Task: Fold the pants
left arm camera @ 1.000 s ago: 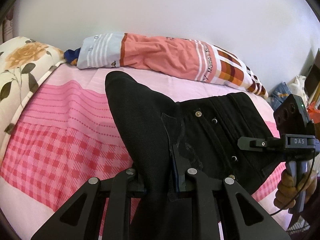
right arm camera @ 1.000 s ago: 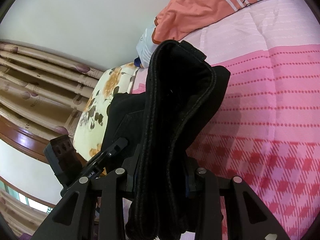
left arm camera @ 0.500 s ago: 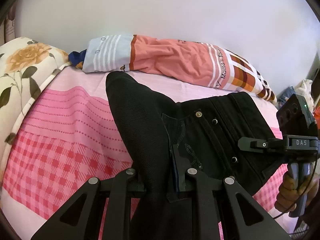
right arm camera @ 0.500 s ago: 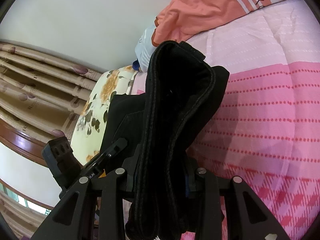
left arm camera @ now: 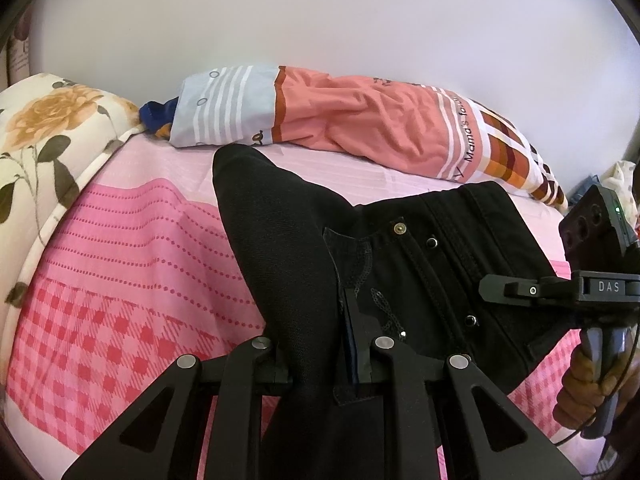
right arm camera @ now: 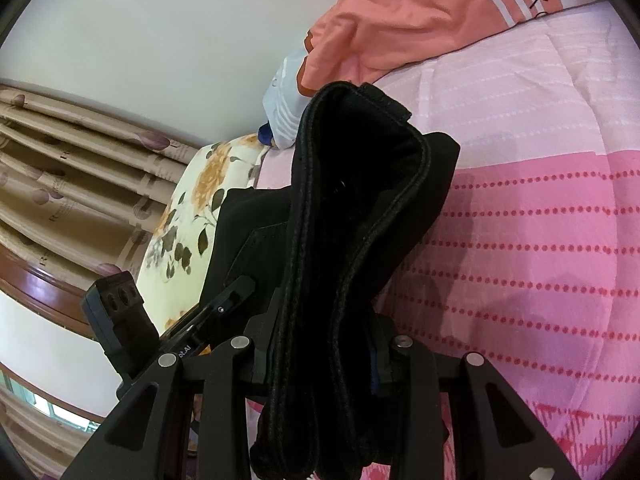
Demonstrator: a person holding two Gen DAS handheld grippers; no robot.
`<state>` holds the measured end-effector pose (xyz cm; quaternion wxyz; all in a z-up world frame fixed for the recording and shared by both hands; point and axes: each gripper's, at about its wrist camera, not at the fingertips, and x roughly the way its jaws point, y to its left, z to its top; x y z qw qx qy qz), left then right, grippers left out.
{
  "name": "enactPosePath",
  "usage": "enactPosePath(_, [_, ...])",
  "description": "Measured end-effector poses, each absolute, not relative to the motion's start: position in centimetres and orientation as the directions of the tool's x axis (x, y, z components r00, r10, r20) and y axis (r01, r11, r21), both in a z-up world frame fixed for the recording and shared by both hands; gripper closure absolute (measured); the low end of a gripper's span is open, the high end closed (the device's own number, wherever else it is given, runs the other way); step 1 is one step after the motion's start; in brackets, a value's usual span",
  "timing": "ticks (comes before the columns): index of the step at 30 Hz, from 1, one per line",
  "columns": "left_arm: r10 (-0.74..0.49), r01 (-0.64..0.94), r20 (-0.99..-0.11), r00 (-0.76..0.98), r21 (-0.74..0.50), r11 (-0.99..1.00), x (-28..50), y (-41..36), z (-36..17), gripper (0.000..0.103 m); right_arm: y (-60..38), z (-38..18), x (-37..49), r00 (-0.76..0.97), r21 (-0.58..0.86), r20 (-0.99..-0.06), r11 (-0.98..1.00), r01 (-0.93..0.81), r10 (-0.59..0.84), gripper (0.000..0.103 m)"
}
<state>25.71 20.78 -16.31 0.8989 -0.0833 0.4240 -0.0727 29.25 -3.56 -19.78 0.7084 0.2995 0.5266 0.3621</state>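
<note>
Both claws, left claw (left arm camera: 320, 364) and right claw (right arm camera: 324, 364), pinched the black pants (left arm camera: 400, 264) above the bed (left arm camera: 132, 256); thick bunched cloth could slip out.

Both wrist views close, low over bed (left arm camera: 120, 264), sharing pants (left arm camera: 288, 240).

The pants (left arm camera: 288, 248) I held were plain black denim with dark studs and one brass rivet. Under them lay a pink bedspread (left arm camera: 120, 272), pale with dotted stripes toward the far edge, red-pink checks nearer me. The pillow (left arm camera: 360, 128) was salmon with grey-white stripes and orange-brown checks. A cream cushion (left arm camera: 44, 128) bore orange roses; the curtains (right arm camera: 80, 168) were beige.
</note>
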Motion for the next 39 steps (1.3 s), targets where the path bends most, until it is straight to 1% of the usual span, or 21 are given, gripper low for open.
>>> enactPosePath(30, [-0.183, 0.053, -0.752, 0.633, -0.194, 0.98, 28.0, 21.3, -16.8, 0.085, -3.6, -20.5, 30.2, 0.191, 0.819, -0.513, 0.544, -0.183, 0.837, 0.072])
enactPosePath(39, [-0.17, 0.031, -0.757, 0.631, -0.194, 0.981, 28.3, 22.4, -18.0, 0.085, -4.1, -21.3, 30.3, 0.193, 0.823, -0.514, 0.544, -0.165, 0.836, 0.072])
